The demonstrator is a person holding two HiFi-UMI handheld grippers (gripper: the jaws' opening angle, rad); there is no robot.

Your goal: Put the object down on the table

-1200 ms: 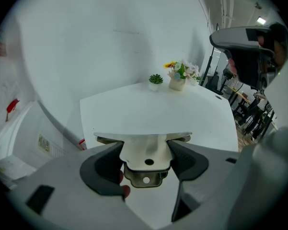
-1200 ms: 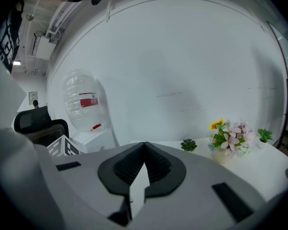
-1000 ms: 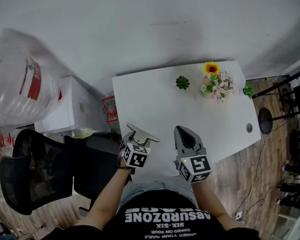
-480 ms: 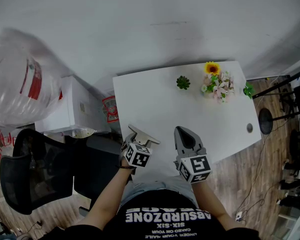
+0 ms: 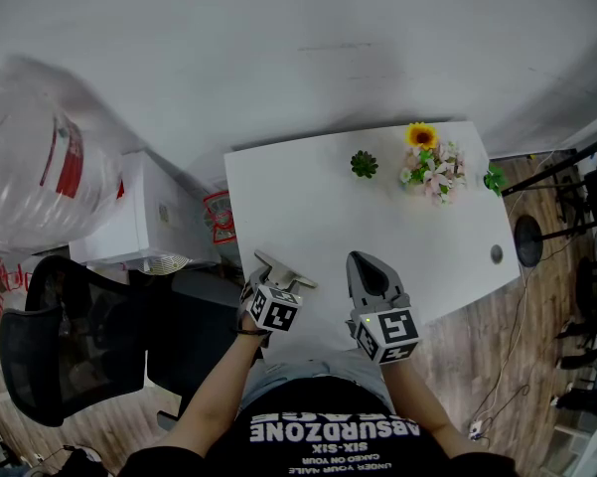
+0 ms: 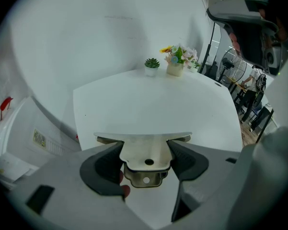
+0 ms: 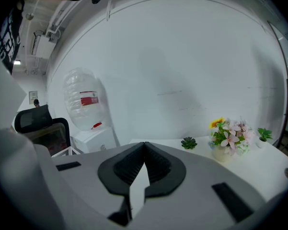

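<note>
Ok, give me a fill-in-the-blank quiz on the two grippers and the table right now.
1. The left gripper is shut on a ____ bracket.
2. The right gripper is ____, with nothing between its jaws.
3. In the head view, the succulent stands to the ____ of the flowers.
4. The table is ____ in colour.
Missing: metal; shut; left; white.

Black tee and two grey hand-held grippers

The person wore a black short-sleeved T-shirt with white block lettering, at the bottom centre of the frame. The left gripper and right gripper each had a pale grey shell, dark ribbed jaws and a cube of black-and-white square markers.
</note>
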